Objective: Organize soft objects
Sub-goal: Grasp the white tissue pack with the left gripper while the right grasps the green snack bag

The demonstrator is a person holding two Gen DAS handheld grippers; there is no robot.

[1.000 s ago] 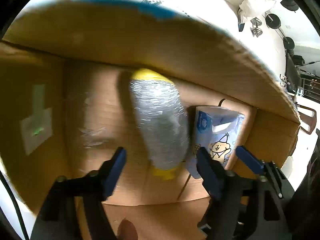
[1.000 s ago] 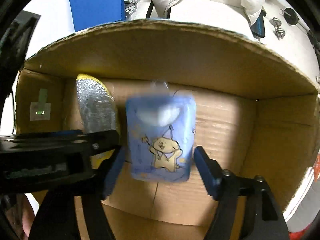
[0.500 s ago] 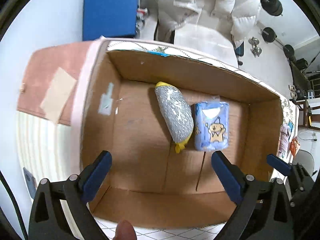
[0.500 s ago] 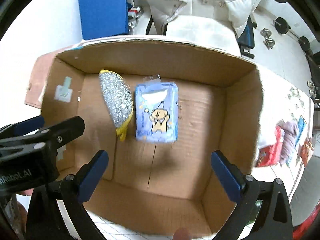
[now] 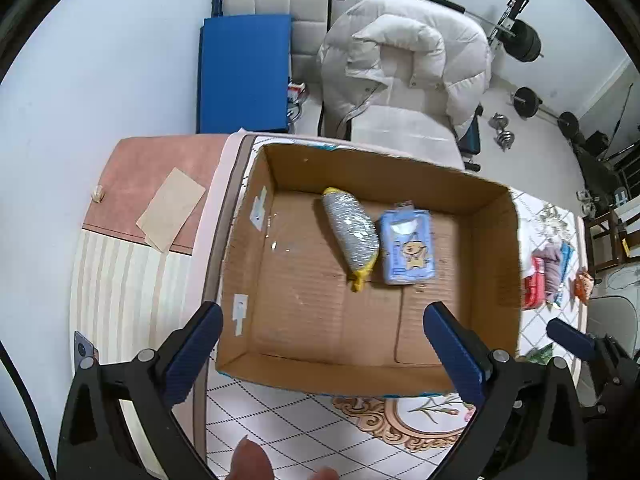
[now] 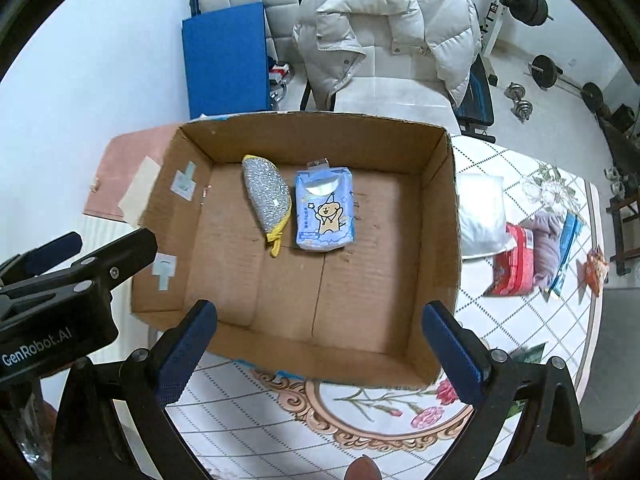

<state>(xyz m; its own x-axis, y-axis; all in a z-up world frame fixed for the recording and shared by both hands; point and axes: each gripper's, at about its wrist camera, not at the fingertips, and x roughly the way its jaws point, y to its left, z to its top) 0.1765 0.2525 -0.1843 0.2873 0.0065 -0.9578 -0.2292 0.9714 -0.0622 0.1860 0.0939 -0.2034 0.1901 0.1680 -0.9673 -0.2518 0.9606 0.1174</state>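
Observation:
An open cardboard box (image 5: 494, 264) (image 6: 438, 208) stands on the patterned table. Inside it lie a silver-and-yellow scrubbing sponge (image 5: 352, 232) (image 6: 267, 198) and, beside it on the right, a blue tissue pack with a cartoon bear (image 5: 407, 248) (image 6: 325, 210). My left gripper (image 5: 324, 352) is open and empty, raised above the box's near edge. My right gripper (image 6: 320, 348) is open and empty, also above the near edge. The left gripper's body also shows at the left of the right wrist view (image 6: 60, 292).
To the right of the box lie a white soft pack (image 6: 482, 216), a red pack (image 6: 516, 260), a mauve cloth (image 6: 546, 248) and a blue pouch (image 6: 566, 248). A chair with a white puffy jacket (image 5: 404, 80) stands behind the table. A pink mat (image 5: 160, 184) lies left of the box.
Both grippers have pulled up and back out of the box, open and empty. The sponge and the tissue pack stay on the box floor; the whole box and table have come into view.

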